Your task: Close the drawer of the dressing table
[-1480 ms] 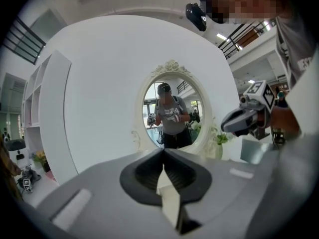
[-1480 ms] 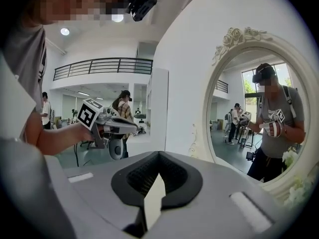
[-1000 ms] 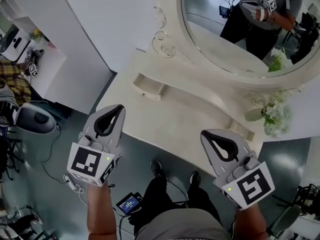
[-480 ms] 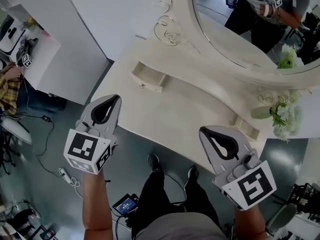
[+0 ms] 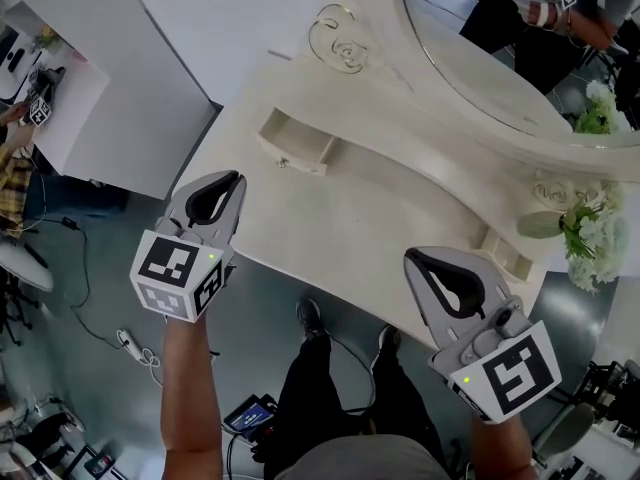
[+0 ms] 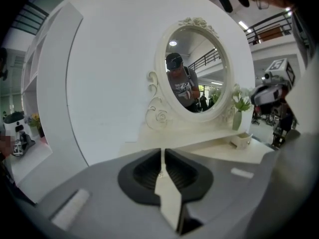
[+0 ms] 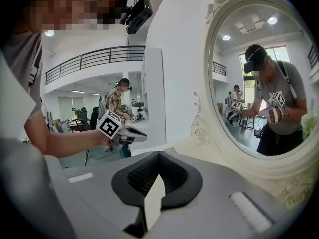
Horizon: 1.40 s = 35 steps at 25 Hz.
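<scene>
The cream dressing table [image 5: 390,233] has a small drawer [image 5: 296,146] pulled out at its back left. A second small drawer [image 5: 505,253] [image 6: 240,140] stands out at the right, near the vase. My left gripper [image 5: 231,182] [image 6: 161,151] hovers over the table's front left corner, short of the left drawer. Its jaws are opening: a thin slit shows between them with nothing in it. My right gripper [image 5: 416,259] [image 7: 158,155] hangs at the front edge, right of middle, shut and empty. In the right gripper view the left gripper [image 7: 124,133] shows beside the table.
An oval mirror [image 5: 520,58] with a scrolled frame stands at the table's back. A vase of white flowers [image 5: 590,233] sits at the right end. A white partition [image 5: 110,98] flanks the left. Cables and a small device [image 5: 250,418] lie on the floor by my feet.
Both grippers have come down towards the table's front edge. The left one moved further, and now sits over the front left corner.
</scene>
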Each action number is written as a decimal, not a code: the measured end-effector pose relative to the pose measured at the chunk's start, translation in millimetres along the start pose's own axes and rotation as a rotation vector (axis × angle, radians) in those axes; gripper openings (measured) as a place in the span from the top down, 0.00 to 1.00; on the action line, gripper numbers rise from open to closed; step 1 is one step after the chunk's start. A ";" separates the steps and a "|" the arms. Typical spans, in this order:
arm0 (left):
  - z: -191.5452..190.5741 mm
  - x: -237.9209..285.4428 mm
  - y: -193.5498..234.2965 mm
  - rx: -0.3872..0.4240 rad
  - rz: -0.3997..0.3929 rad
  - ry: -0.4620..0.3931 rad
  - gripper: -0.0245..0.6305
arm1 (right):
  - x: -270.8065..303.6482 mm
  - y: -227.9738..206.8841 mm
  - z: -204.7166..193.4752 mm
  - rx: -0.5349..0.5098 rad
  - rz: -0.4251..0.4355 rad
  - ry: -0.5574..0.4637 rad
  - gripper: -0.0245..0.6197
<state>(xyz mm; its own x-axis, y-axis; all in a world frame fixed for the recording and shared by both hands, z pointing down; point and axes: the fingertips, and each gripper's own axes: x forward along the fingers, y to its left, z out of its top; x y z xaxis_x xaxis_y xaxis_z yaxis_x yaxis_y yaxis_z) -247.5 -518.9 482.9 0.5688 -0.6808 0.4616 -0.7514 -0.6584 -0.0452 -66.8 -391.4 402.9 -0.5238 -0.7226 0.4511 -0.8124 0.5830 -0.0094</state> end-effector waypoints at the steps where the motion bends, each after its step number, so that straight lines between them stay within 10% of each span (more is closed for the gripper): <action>1: -3.8 6.2 0.2 -0.002 -0.005 0.008 0.93 | 2.6 -2.1 -3.0 0.004 0.000 0.006 0.96; 25: -99.6 129.4 -3.7 -0.039 -0.084 0.210 0.66 | 49.7 -43.5 -57.8 0.087 -0.006 0.058 0.96; 35: -126.3 153.9 2.6 0.013 -0.065 0.280 0.75 | 63.3 -43.5 -74.1 0.109 -0.001 0.075 0.96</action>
<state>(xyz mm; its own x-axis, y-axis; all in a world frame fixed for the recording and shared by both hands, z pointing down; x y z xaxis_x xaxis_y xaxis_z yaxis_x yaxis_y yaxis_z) -204.1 -584.8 665.8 0.4999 -0.5232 0.6902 -0.7111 -0.7029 -0.0179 -45.7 -435.0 498.0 -0.5057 -0.6911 0.5164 -0.8380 0.5357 -0.1036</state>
